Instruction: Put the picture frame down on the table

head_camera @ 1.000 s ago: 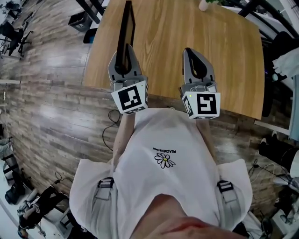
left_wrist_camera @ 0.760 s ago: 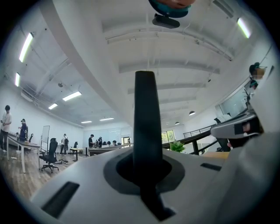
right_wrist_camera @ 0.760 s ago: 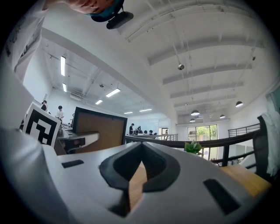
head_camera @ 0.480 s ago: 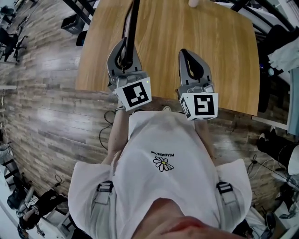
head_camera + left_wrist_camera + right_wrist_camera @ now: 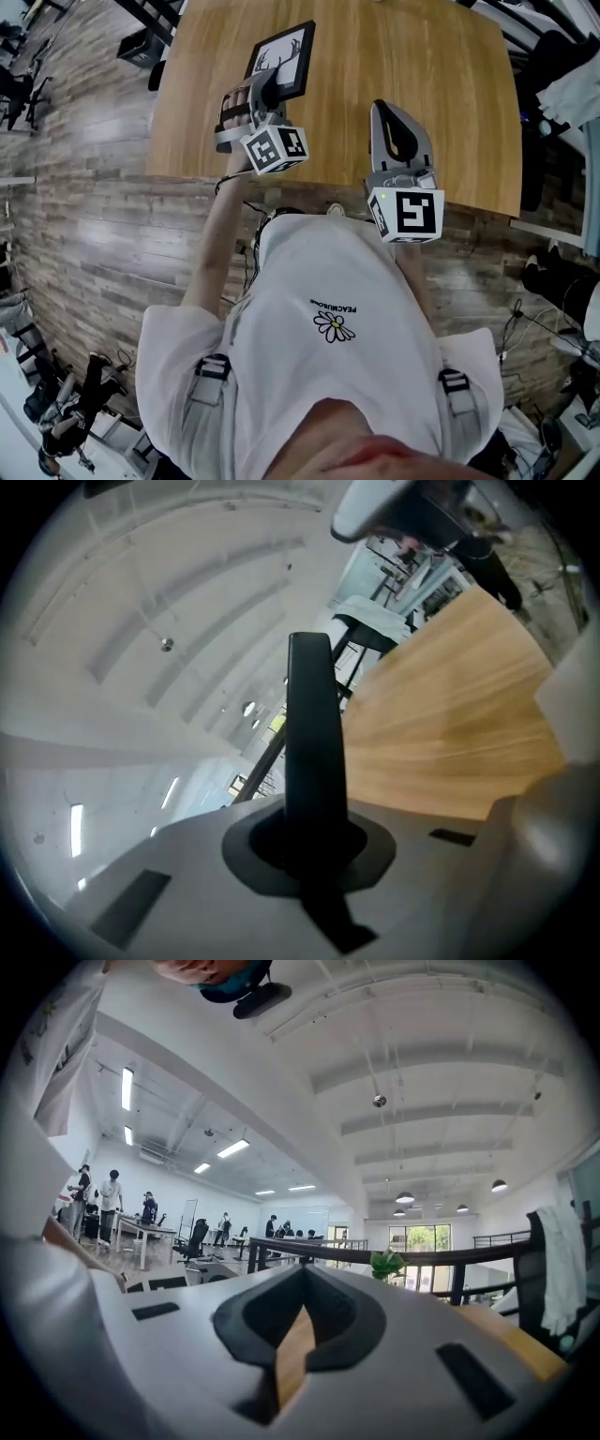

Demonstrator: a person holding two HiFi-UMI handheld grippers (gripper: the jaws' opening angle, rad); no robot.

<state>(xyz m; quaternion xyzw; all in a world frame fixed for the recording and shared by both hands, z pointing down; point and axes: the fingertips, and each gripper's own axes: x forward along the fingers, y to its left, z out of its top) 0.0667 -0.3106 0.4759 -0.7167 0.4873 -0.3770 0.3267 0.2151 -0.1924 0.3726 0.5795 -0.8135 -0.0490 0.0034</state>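
Head view: left gripper (image 5: 261, 94) is over the left part of the wooden desk (image 5: 431, 66), clamped on the near edge of the picture frame (image 5: 281, 58). Frame is black and tilted, face up toward the camera, showing a white picture w/ a dark drawing; can't tell if its far edge touches the desk. Right gripper (image 5: 389, 117) hangs over the desk's near edge, well apart from the frame, w/ nothing in it. Person wears a white shirt (image 5: 319, 272) w/ 1 daisy print; plank floor (image 5: 84, 216) lies to the left. Left gripper view: the 2 fingers (image 5: 169, 883) are closed tight on the frame's thin black edge, which runs up the middle btwn them; desk top shows at right, a white ceiling (image 5: 141, 621) at left. Right gripper view: its 2 fingers meet at the tips, w/ only a thin sliver of desk wood seen lower down btwn them, nothing held. Beyond are a dark railing (image 5: 309, 1252), 1 potted plant (image 5: 386, 1262) and several people (image 5: 103, 1194) in the bg at left.
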